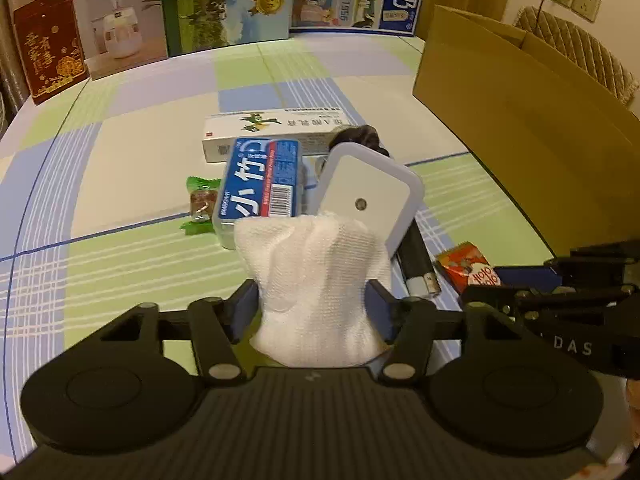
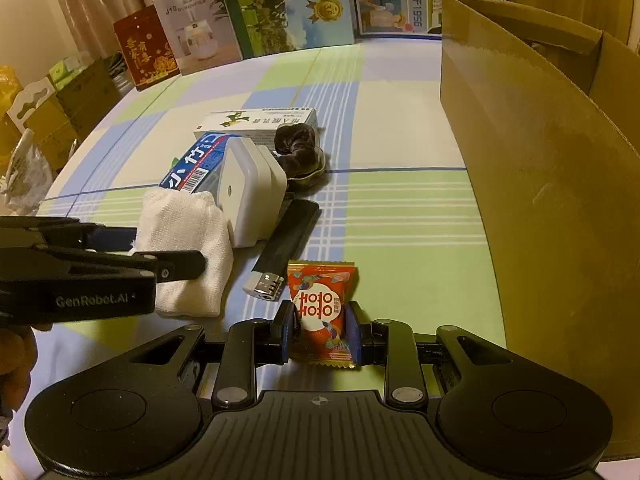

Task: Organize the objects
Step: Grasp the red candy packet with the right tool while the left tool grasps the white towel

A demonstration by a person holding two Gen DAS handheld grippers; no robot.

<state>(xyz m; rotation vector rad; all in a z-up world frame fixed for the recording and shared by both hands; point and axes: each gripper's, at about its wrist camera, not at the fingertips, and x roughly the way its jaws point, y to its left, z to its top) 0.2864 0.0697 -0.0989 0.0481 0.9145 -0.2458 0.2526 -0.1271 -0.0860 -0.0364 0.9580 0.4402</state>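
Nearest the right wrist camera, the right gripper (image 2: pixel 320 330) pinches a red candy packet (image 2: pixel 322 312) between its blue pads, one pad against each long edge; the packet's long axis runs straight ahead along the fingers, its far crimped end pointing up the table. The open cardboard box (image 2: pixel 560 184) stands just to the right of this gripper, so the right hand is plainly the nearer one to it, and the coming move likely turns on lifting the packet over that tall wall. The left gripper (image 1: pixel 314 312) is closed on a white folded cloth (image 1: pixel 316 280), which bulges soft and waffle-textured between the pads and seems to rest on the checked tablecloth (image 1: pixel 132 168). Just beyond the cloth a white rounded-corner box (image 1: pixel 370 196) leans tilted, with a blue-labelled case (image 1: pixel 260 184) beside it and a black lighter-like stick (image 2: pixel 290 236) lying diagonally. A green-wrapped candy (image 1: pixel 200 204) sits left of the case. Farther on lie a long white carton (image 1: pixel 272 132) and a dark scrunchie (image 2: pixel 298 150), touching the carton's end. Upright printed boxes (image 1: pixel 228 4) line the far edge.
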